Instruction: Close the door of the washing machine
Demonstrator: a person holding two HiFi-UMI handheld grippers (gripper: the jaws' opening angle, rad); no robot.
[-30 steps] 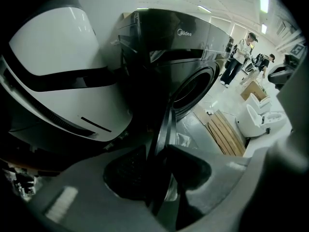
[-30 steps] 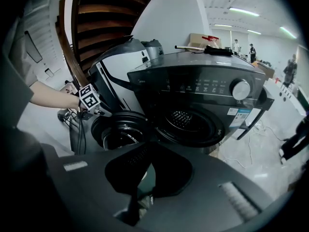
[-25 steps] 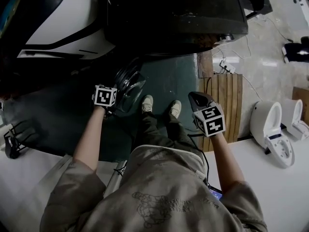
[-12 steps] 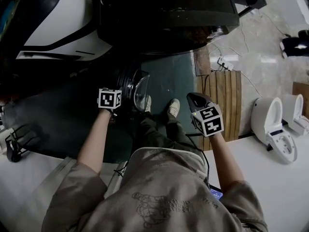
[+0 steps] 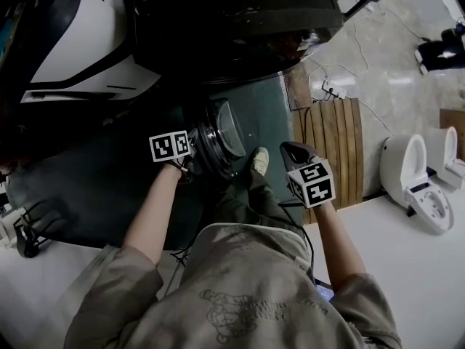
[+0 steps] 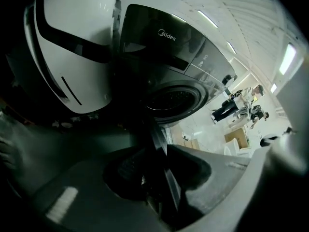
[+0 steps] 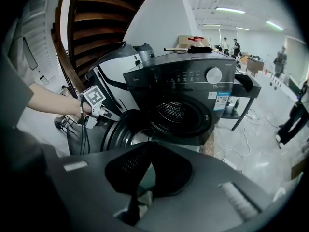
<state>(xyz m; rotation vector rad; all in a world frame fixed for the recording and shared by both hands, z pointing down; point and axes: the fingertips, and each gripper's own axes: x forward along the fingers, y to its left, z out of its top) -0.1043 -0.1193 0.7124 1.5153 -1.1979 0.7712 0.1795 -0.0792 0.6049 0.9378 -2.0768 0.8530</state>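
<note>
Washing machine (image 7: pixel 193 81) is dark, front-loading, with "Midea" (image 6: pixel 166 33) printed on its top panel; a round dial (image 7: pixel 214 75) and a blue sticker (image 7: pixel 219 96) sit on the front, sticker text too small to read. Door (image 5: pixel 218 140) is open, swung partway out from the machine's front on its left side. The drum (image 7: pixel 171 111) shows only its perforated metal wall. Left gripper (image 6: pixel 161 151) is pinched on the rim of the door at the edge away from the machine. Right gripper (image 5: pixel 293 151) is held off in front of the machine, jaws pressed together with nothing between them. A white curved appliance (image 5: pixel 80 35) stands just beside the machine's left. A wooden slatted board (image 5: pixel 330 144) and loose cables (image 5: pixel 334 86) lie on the floor to the machine's right, two white toilets (image 5: pixel 408 187) further right. The person's shoe (image 5: pixel 259 161) is on the dark mat (image 5: pixel 261 115) in front of the machine, near the door.
</note>
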